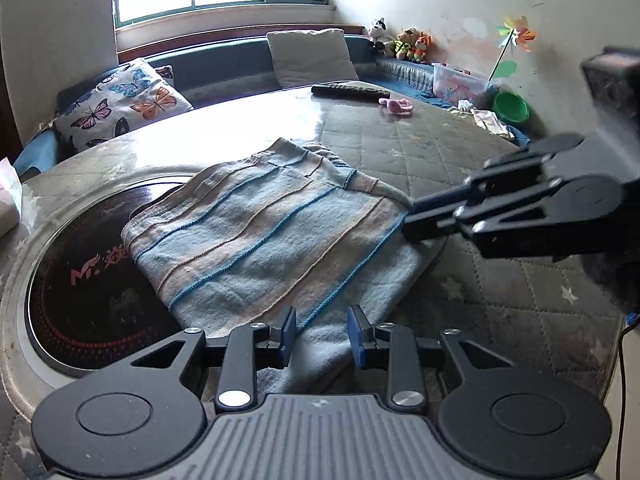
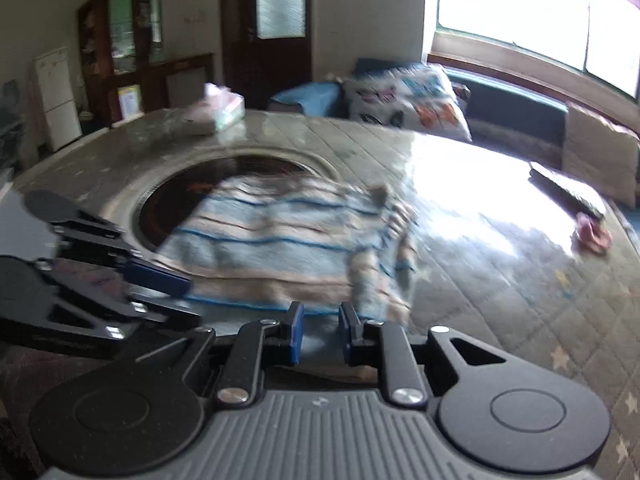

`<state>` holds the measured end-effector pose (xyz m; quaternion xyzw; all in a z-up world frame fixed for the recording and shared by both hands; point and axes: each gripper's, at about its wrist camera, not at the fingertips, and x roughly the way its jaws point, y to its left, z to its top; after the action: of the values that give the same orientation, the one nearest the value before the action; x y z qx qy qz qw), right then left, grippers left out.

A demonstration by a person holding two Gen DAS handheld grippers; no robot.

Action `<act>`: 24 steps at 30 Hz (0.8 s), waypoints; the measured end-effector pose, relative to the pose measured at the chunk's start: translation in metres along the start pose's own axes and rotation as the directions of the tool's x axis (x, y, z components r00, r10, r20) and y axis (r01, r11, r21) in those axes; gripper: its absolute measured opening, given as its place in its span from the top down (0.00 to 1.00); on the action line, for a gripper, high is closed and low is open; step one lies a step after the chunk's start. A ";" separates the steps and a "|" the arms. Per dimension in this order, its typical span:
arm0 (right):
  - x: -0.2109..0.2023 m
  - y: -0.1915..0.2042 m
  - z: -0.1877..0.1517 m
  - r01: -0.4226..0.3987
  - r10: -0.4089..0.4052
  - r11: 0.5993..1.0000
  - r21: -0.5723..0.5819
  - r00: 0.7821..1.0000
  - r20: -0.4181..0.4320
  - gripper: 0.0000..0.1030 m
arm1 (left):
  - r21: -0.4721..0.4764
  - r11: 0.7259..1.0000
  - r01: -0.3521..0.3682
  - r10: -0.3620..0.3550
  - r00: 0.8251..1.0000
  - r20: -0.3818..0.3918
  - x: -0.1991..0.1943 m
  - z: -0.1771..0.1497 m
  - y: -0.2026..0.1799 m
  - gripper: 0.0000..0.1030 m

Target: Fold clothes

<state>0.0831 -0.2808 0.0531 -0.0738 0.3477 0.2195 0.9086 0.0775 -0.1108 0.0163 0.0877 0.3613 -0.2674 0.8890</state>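
**Inspector:** Start with the garment. Where does it lie?

**Assistant:** The striped knit garment (image 1: pixel 264 236) lies partly folded on the quilted surface (image 1: pixel 500 280), its far-left part draped over the round dark hotplate (image 1: pixel 92 280) set into that surface. One layer is doubled over another, and a bunched edge shows on the side away from the hotplate.

**Inspector:** The left tongs?

**Assistant:** The left tongs (image 1: pixel 322 336) sit at the garment's near edge. Their blue pads (image 1: pixel 289 332) stand apart with cloth in the gap, but I see no pad pressing on it. I judge them slightly spread, not pinching.

**Inspector:** The right tongs?

**Assistant:** The right tongs (image 2: pixel 320 336) come in at the garment's corner farthest from the hotplate. From the left camera their tips meet the cloth edge there; from their own view, which is blurred, a narrow gap shows between the pads. Whether they grip the cloth, I cannot tell.

**Inspector:** Why this arrangement?

**Assistant:** In my judgement, one tool at each end of the same edge lets the person lift it evenly for the next fold.

**Inspector:** Surroundings?

**Assistant:** Beyond the garment from the hotplate lie a remote control (image 1: pixel 350 91) and a small pink item (image 1: pixel 396 105). A tissue pack (image 2: pixel 224 110) sits behind the hotplate.
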 end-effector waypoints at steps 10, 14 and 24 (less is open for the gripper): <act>0.014 -0.009 0.025 -0.004 0.003 1.000 0.029 0.999 0.034 0.83 | -0.126 0.991 -0.034 0.035 0.999 0.005 -0.003 0.016 0.031 0.70; 0.037 -0.015 0.031 0.001 -0.001 0.998 0.060 1.000 0.009 0.83 | -0.183 0.981 -0.067 0.066 0.998 -0.008 0.000 0.019 0.051 0.70; 0.052 -0.030 0.040 0.060 -0.063 0.989 0.133 0.998 0.017 0.76 | -0.329 0.935 -0.131 0.123 0.991 -0.045 0.008 0.020 0.085 0.70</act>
<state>0.1549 -0.2782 0.0480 -0.0217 0.3495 0.1685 0.9214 0.1400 -0.0494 0.0221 -0.0365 0.4052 -0.1438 0.9021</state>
